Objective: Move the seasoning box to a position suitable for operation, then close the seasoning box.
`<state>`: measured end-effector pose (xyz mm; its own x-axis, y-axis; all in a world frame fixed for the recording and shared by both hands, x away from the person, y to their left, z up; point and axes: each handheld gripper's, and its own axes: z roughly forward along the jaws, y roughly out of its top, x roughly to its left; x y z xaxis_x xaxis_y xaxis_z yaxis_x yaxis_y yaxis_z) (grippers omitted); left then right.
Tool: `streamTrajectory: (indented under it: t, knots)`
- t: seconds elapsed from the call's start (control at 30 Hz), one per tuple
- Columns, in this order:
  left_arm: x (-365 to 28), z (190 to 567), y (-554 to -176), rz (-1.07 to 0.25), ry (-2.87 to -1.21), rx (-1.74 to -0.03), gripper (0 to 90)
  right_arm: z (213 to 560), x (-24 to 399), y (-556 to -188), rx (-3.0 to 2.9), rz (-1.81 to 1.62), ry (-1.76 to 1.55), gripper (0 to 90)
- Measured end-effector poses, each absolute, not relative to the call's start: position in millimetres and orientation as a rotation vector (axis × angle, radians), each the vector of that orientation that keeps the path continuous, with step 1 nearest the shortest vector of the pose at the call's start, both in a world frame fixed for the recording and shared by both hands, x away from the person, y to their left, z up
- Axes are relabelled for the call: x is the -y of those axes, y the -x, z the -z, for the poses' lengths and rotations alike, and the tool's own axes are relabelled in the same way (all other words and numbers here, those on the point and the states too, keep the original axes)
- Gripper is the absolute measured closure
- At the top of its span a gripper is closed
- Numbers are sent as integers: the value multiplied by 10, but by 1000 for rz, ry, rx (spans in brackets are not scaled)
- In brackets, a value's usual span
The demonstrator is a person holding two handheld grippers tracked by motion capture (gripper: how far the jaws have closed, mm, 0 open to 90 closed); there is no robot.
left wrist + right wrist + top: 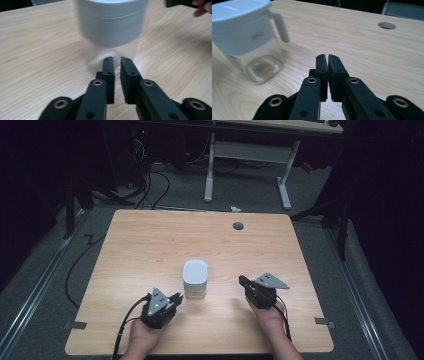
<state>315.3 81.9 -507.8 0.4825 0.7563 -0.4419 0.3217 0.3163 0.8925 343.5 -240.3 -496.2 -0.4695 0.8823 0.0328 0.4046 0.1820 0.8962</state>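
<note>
Left gripper view has my left gripper (117, 65) with jaws nearly closed on nothing, just before the clear white-lidded jar (110, 25), while my right gripper (328, 63), pinched together and empty, sits beside it on the wooden table (150, 245).

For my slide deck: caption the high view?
Two hand-held grippers, left and right, flank a white-lidded glass jar on a wooden table.

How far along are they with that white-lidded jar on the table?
Nothing looks done yet. The jar stands upright on the table, lid on, untouched. The left gripper sits just beside its base, the right gripper farther off, both nearly shut and holding nothing. Any handling is still ahead.
</note>
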Motion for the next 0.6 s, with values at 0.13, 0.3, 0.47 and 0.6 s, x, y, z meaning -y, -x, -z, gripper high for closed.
streamTrajectory:
  t: [0.13,0.3,0.47,0.6]
  knots:
    - [-1204,5083,-3317,-444,-1238,-1168,686,5039,2622,-3379,-1928,-1217,-1256,811]
    - [-1550,5288,-3355,-633,-1264,-1212,580,5147,3026,-3166,-1840,-1158,-1341,716]
    - [-1638,5375,-3223,-626,-1277,-1243,572,5130,3234,-2954,-1759,-1173,-1397,660]
    - [-1608,5349,-3188,-608,-1277,-1237,561,5140,3254,-2951,-1753,-1171,-1403,642]
